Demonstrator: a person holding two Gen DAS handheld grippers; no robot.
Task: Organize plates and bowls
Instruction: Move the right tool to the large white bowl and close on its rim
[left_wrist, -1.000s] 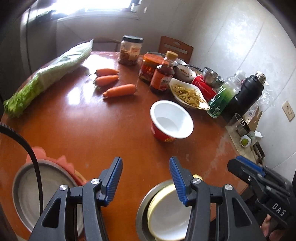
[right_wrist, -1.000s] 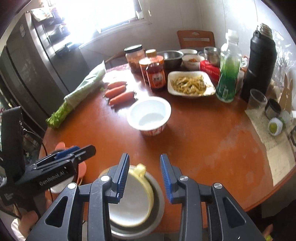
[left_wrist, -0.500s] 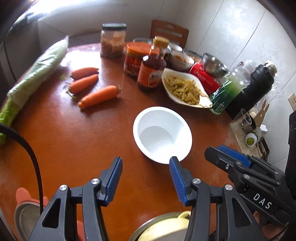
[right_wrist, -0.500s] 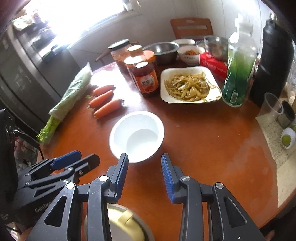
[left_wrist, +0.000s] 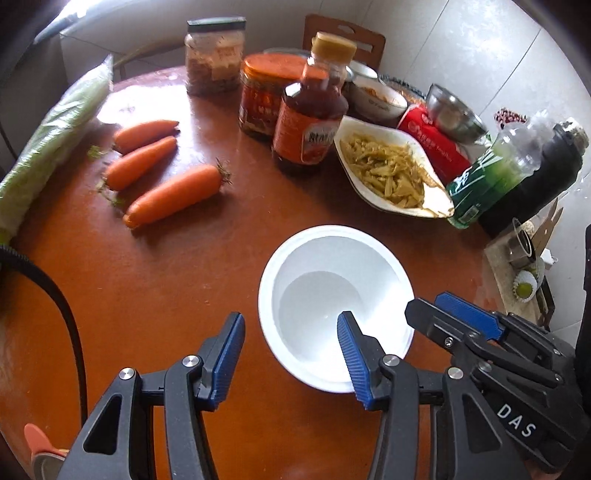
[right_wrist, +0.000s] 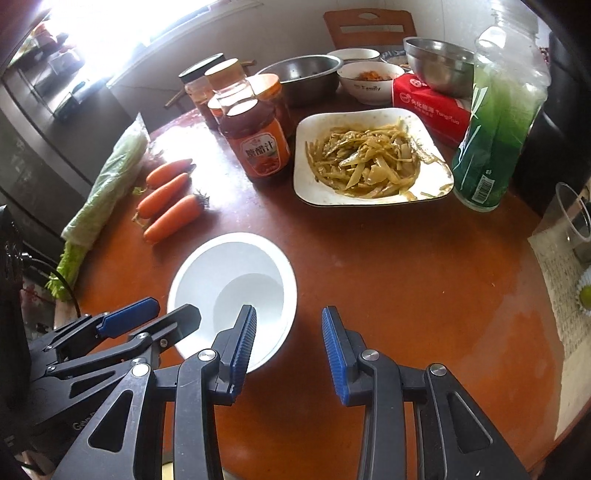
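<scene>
1. The left gripper (left_wrist: 291, 356) has come forward over the table (left_wrist: 155, 280) since a second ago; its fingers stand about half open, holding nothing, the same gap as before.
2. Its right finger now overlaps the near rim of the white bowl (left_wrist: 334, 306); whether it touches the bowl I cannot tell.
3. The right gripper (right_wrist: 288, 341) has advanced likewise, fingers partly open and empty; its left finger overlaps the bowl (right_wrist: 232, 291).
4. The bowl sits upright and empty, near the table's middle, unmoved.
5. The steel plate and yellow bowl seen earlier near the fingers are gone from both views.
6. Carrots (left_wrist: 173, 194) and the food plate (right_wrist: 369, 158) stay put.
</scene>
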